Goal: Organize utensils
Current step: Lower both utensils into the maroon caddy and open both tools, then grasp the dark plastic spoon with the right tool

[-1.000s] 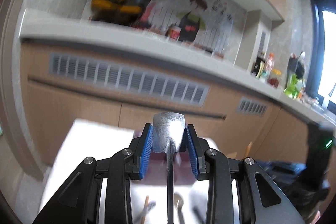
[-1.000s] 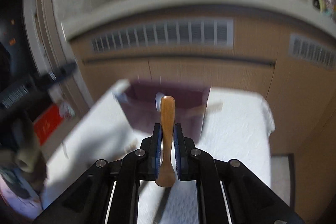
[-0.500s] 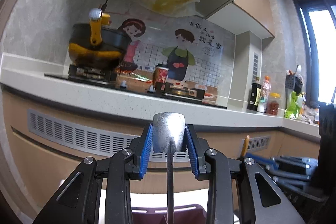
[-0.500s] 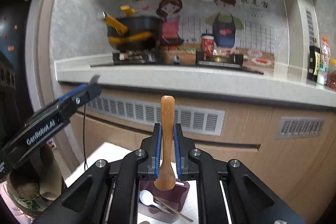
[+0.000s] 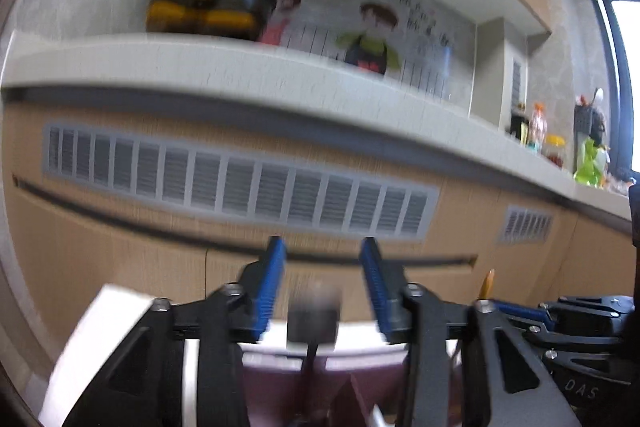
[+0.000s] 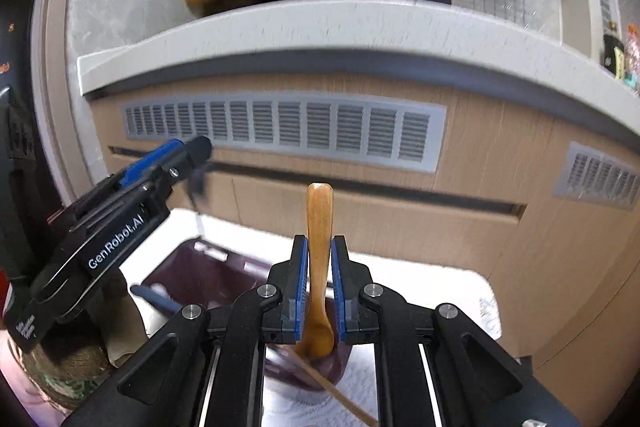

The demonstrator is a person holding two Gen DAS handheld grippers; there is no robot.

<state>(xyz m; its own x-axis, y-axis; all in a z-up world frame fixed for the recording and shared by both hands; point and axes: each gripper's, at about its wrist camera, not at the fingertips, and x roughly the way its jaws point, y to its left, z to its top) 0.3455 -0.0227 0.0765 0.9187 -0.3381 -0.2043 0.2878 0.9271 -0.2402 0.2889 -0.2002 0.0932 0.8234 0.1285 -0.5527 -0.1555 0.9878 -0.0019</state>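
the wooden spoon (image 6: 319,259) stands upright in my right tool (image 6: 319,283), smooth honey-coloured handle up, its rounded bowl low between the ribbed blue pads (image 6: 303,283), which pinch it. it hangs over the dark purple plastic bin (image 6: 208,277), glossy and boxy, on the white textured cloth of the table (image 6: 440,291). a thin wooden stick (image 6: 336,395) slants out of the bin, its far end cut off by the frame edge.

my left tool (image 5: 322,283) has just been opening; its blue pads (image 5: 270,287) stand spread, clear of the metal spatula (image 5: 314,315) between them. the spatula's flat squarish head is a grey blur and its thin shaft drops toward the bin (image 5: 288,387); i cannot tell what supports it. in the right view that tool's tip (image 6: 188,157) is smeared too.

behind, a wood-grain cabinet with a grey slatted vent (image 6: 288,127).
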